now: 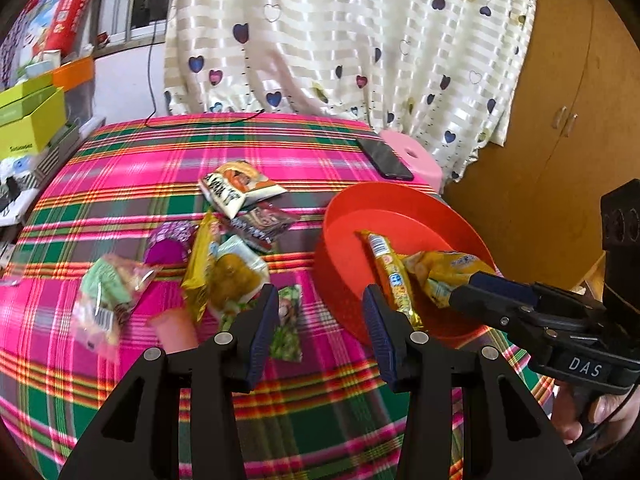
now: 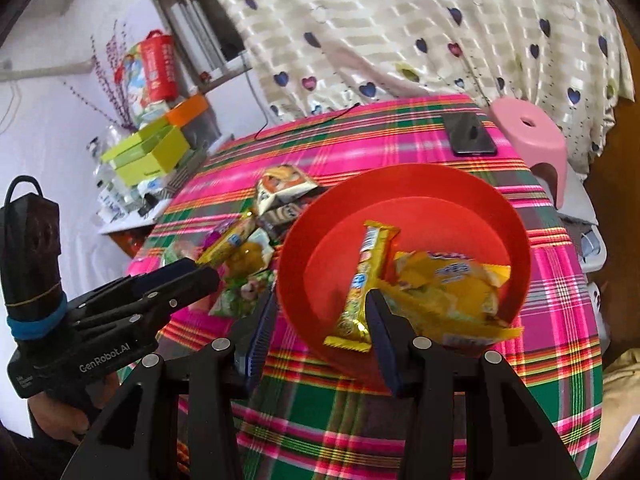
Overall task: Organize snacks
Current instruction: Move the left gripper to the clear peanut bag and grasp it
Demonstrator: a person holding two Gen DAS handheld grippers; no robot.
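Left wrist view: the left gripper (image 1: 320,300) is held partly open over the plaid tablecloth (image 1: 132,168) with nothing between its jaws, in the gap between the loose snack pile (image 1: 224,256) and the red bowl (image 1: 340,216), probably staged for the next pick. The right gripper (image 1: 476,284) is seen reaching over the bowl's near rim, angled down into it. Right wrist view: the right gripper (image 2: 320,312) is also partly open and empty, one finger outside the rim, one inside just beside the packets; likely a release pose. In the bowl are seen a long yellow bar packet (image 2: 360,284) and a crumpled yellow snack bag (image 2: 448,288), touching. Unsorted packets are left on the cloth, just beside the bowl. A black phone (image 2: 468,132) lies well apart at the far edge, beside a pink stool (image 2: 532,128).
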